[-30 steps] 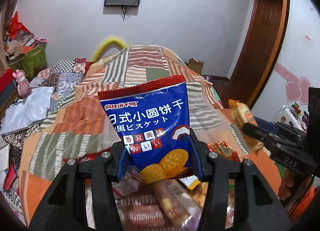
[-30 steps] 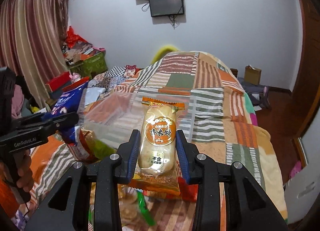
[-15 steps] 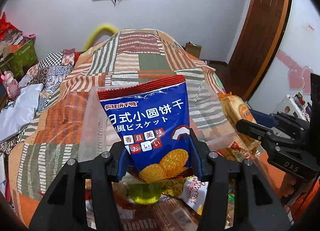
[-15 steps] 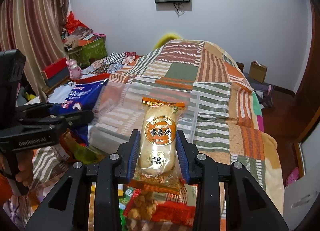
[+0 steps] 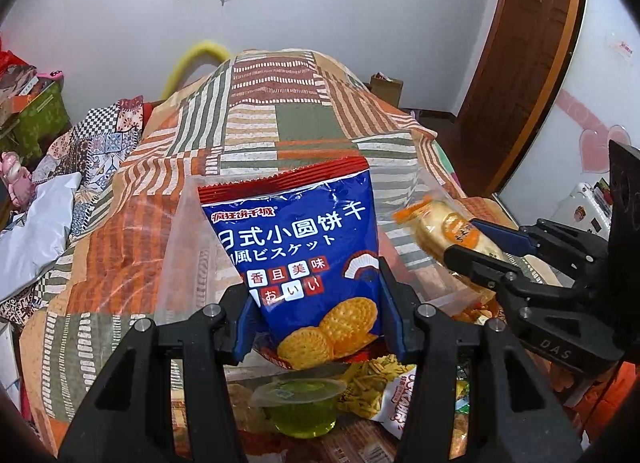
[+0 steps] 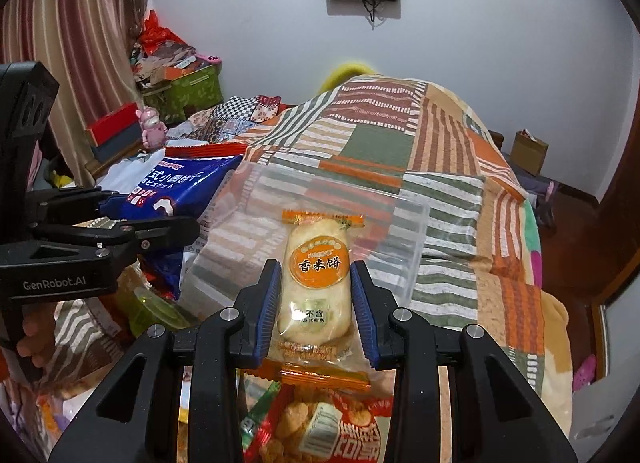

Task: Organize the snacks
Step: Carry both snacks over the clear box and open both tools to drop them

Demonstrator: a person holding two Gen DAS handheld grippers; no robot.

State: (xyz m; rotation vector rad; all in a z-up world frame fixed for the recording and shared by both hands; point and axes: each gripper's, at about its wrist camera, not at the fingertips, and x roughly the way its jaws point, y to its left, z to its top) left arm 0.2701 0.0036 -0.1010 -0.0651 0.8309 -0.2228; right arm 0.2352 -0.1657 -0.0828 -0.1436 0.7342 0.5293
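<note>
My left gripper (image 5: 316,303) is shut on a blue biscuit bag (image 5: 296,247) with a red top, held upright over a clear plastic box (image 5: 188,263) on the bed. My right gripper (image 6: 316,299) is shut on an orange-labelled rice cracker pack (image 6: 316,275), held above the same clear box (image 6: 396,239). The right gripper and its pack (image 5: 448,231) show at the right of the left wrist view. The left gripper and blue bag (image 6: 180,191) show at the left of the right wrist view.
A heap of loose snacks lies below both grippers: a green jelly cup (image 5: 300,403), a chip bag (image 5: 376,387), a red snack bag (image 6: 340,427). The patchwork quilt (image 6: 380,135) covers the bed. Boxes and clutter (image 6: 180,83) stand at the left wall.
Both grippers have moved forward over the clear box with their snacks still held. The two grippers have come closer together.
</note>
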